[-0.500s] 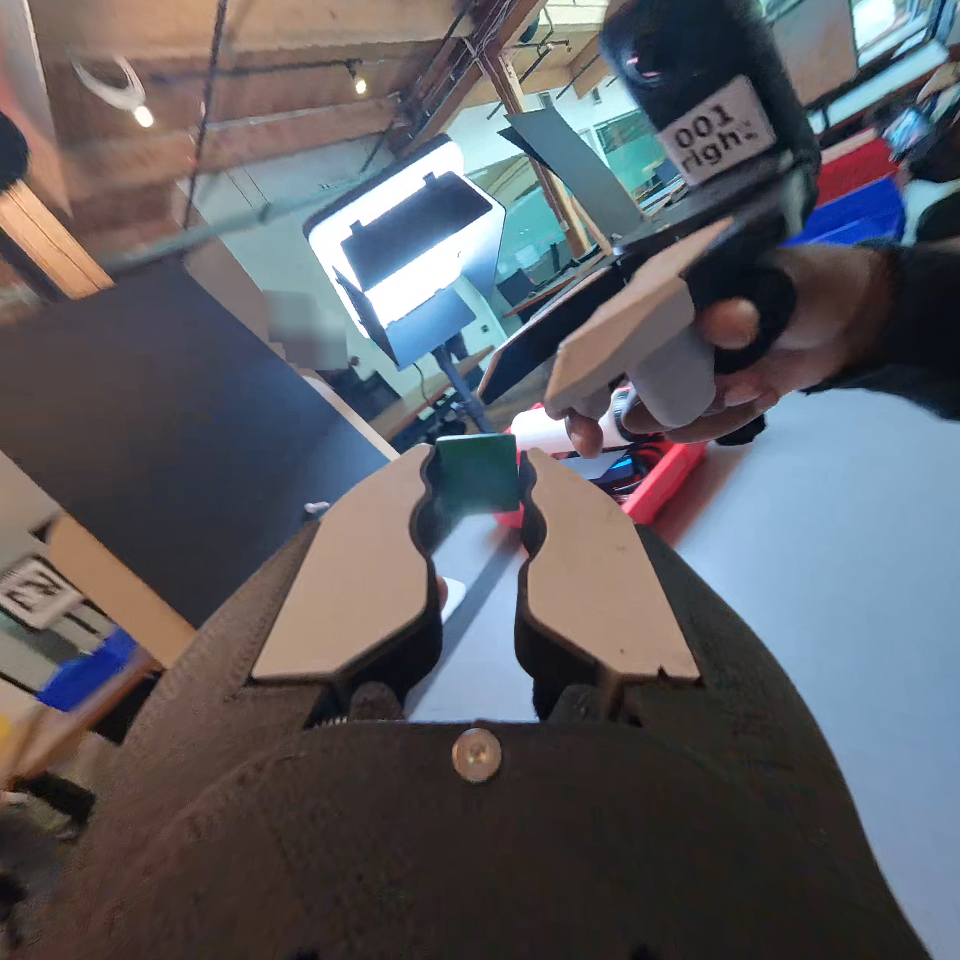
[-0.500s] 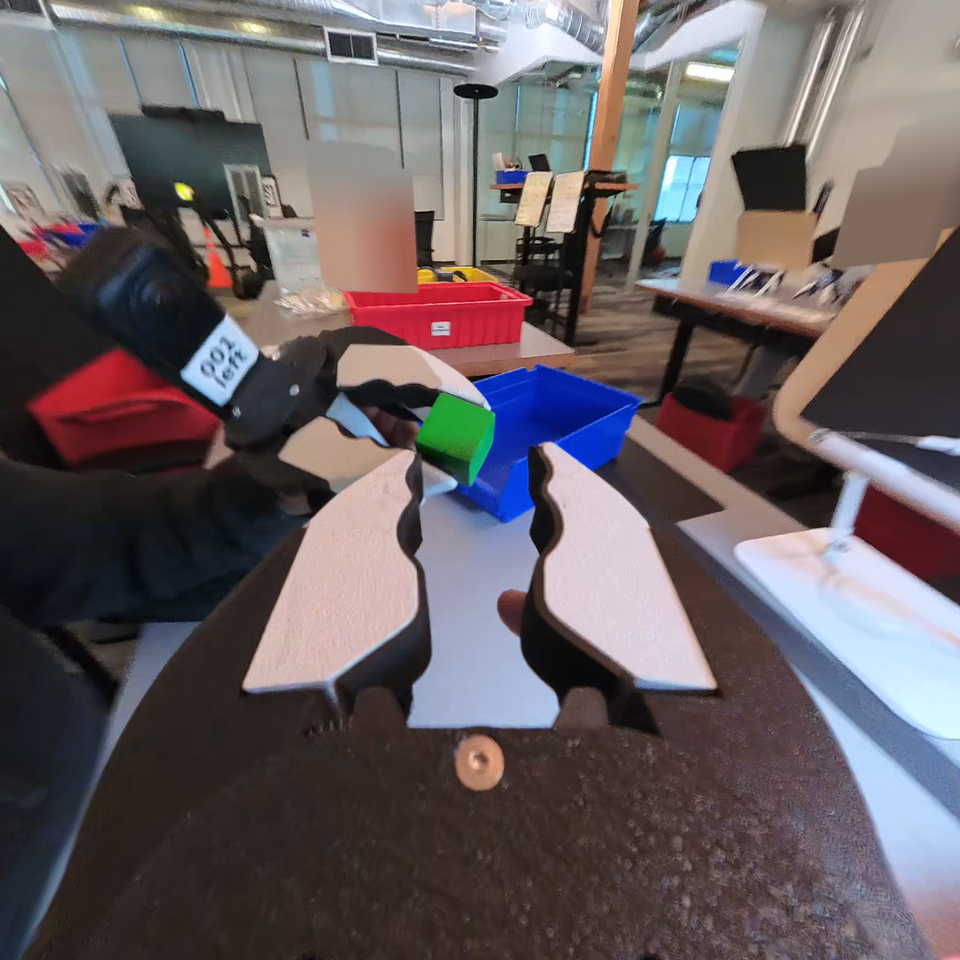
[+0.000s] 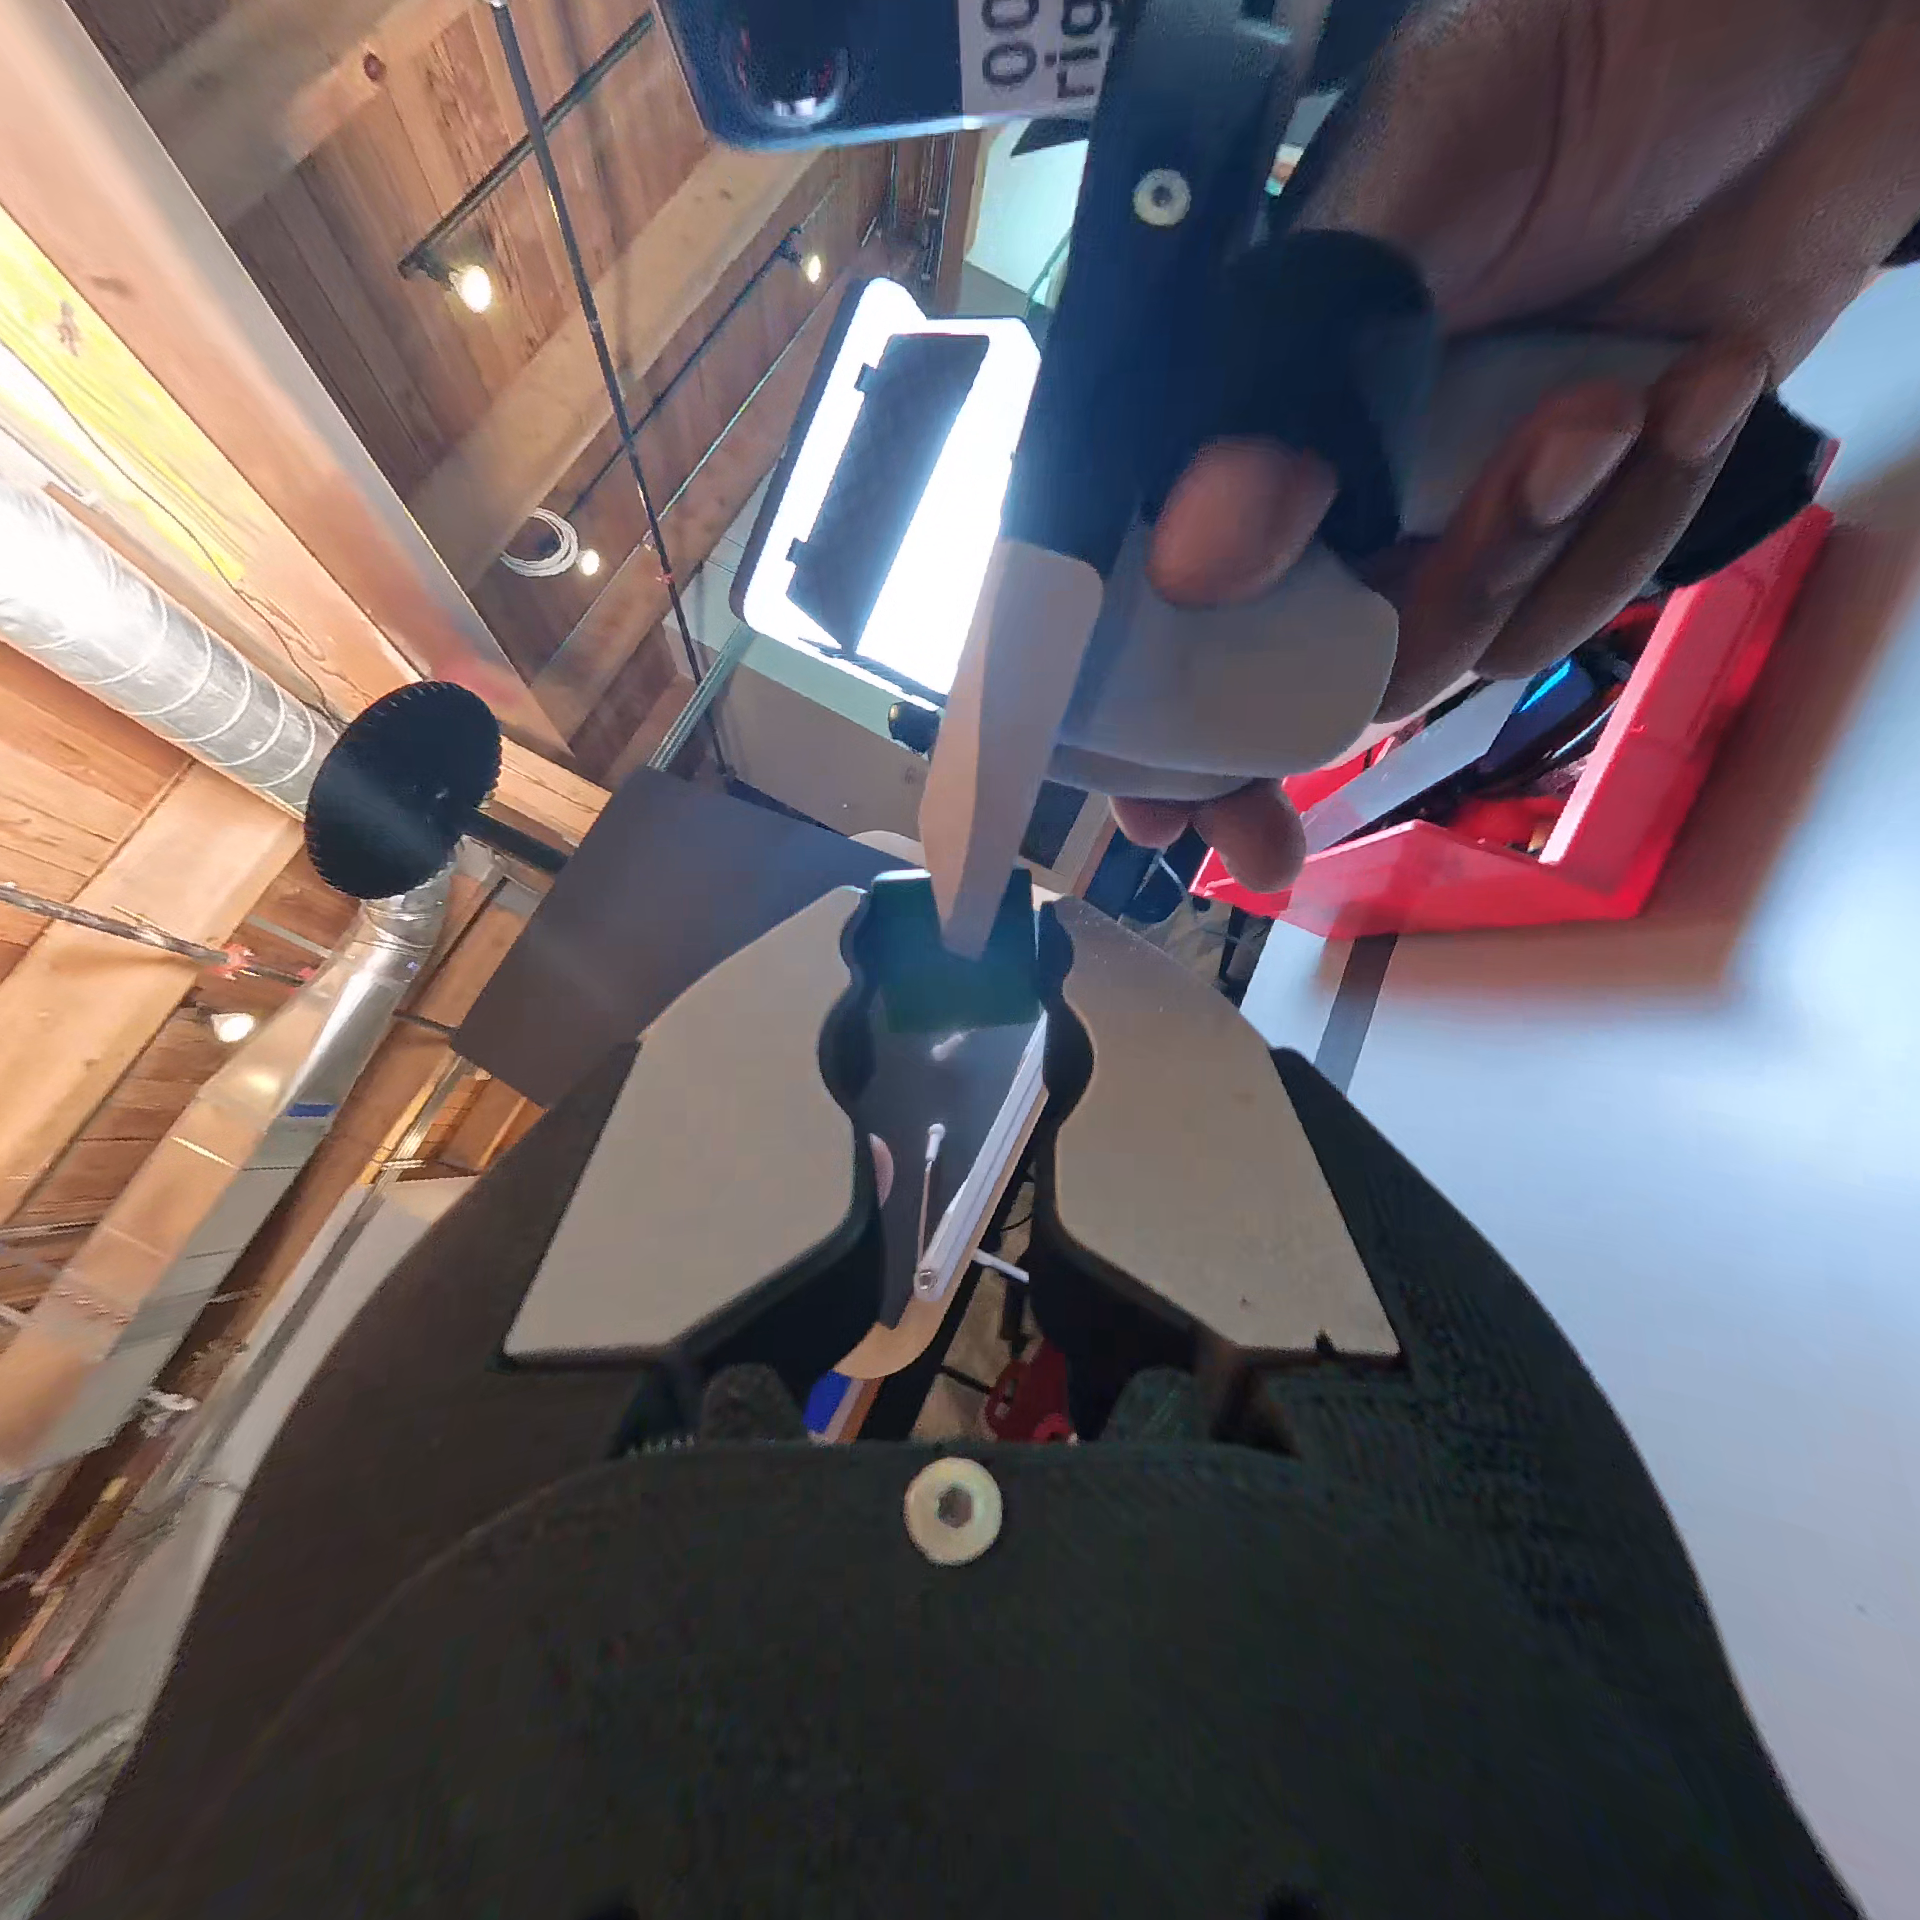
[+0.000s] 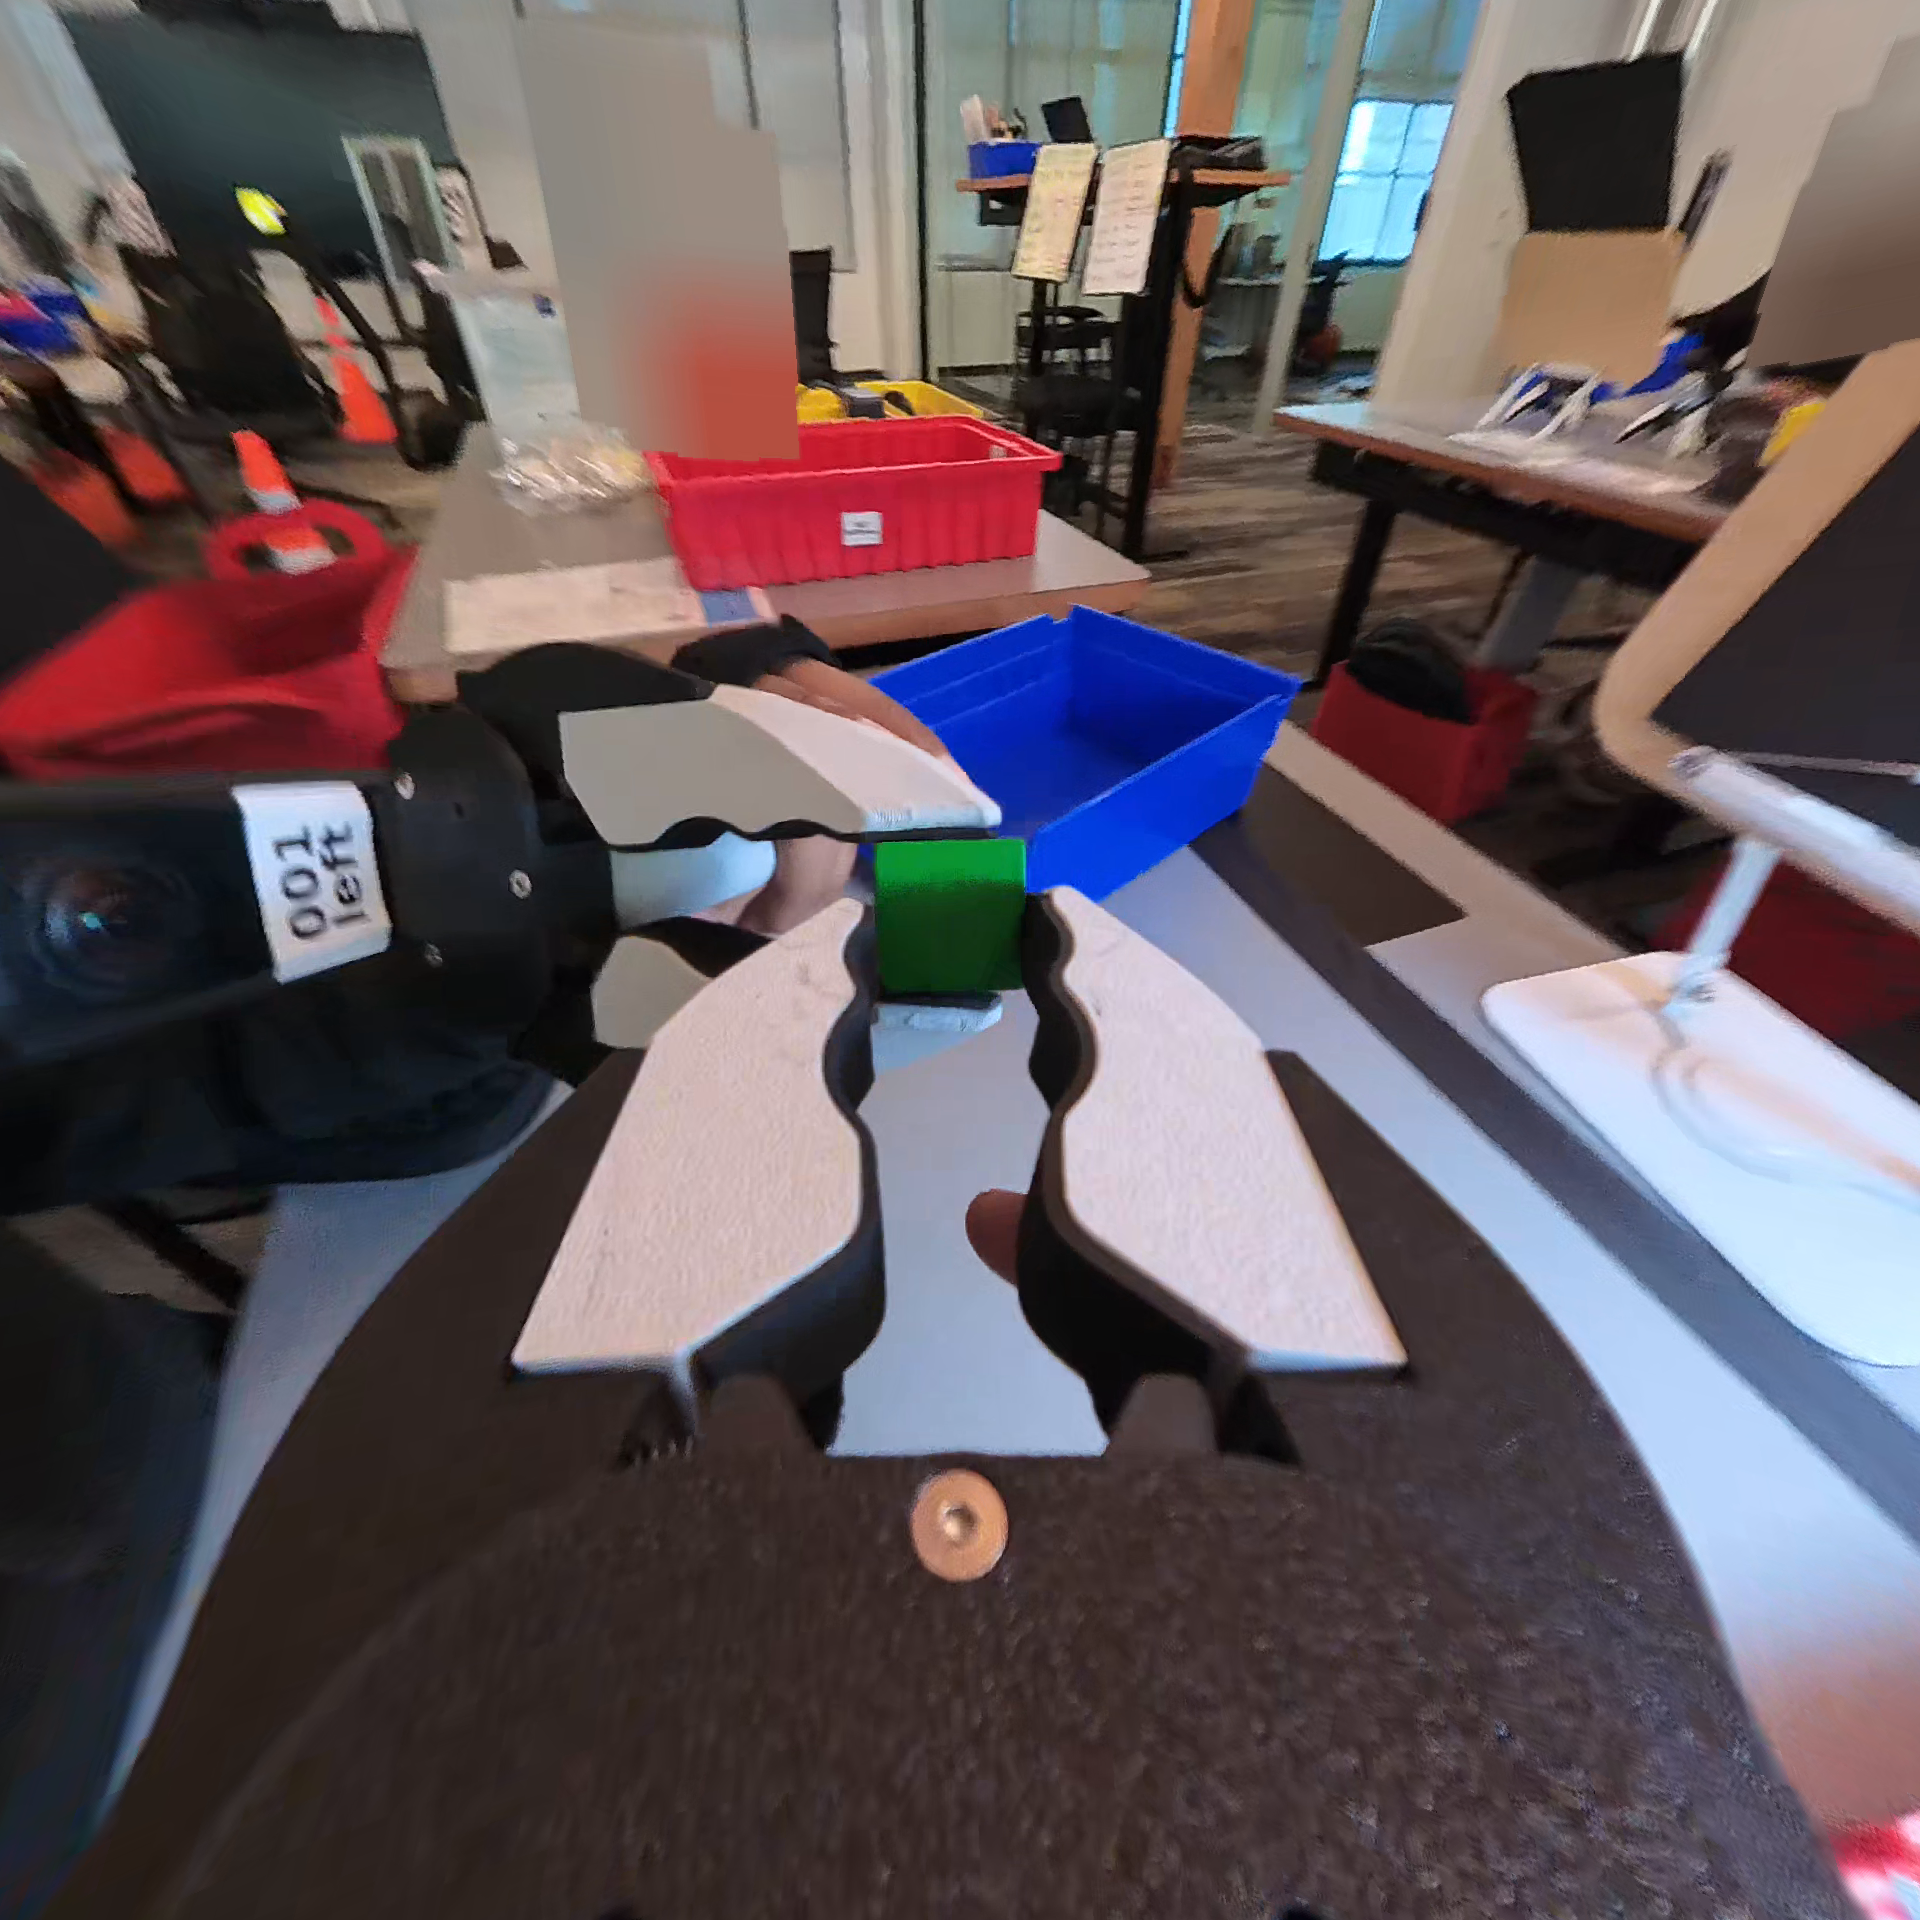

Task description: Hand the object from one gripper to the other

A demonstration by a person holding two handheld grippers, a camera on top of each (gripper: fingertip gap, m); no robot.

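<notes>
Open workshop-office, worktables [image 4: 1475,473], red parts bin [image 4: 852,509], blue bin [image 4: 1091,727], exposed ducting [image 3: 156,665]

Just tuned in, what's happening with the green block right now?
It's mid-handover. The left hand-held gripper clamps the green block top and bottom. The right hand-held gripper has its fingertips on either side of the block and looks closed on it. Both appear to hold it in the air above the grey table; neither has let go.

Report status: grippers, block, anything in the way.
Left gripper shut on green block. Right gripper fingers flank block, contact unclear. Nothing between them.
</notes>
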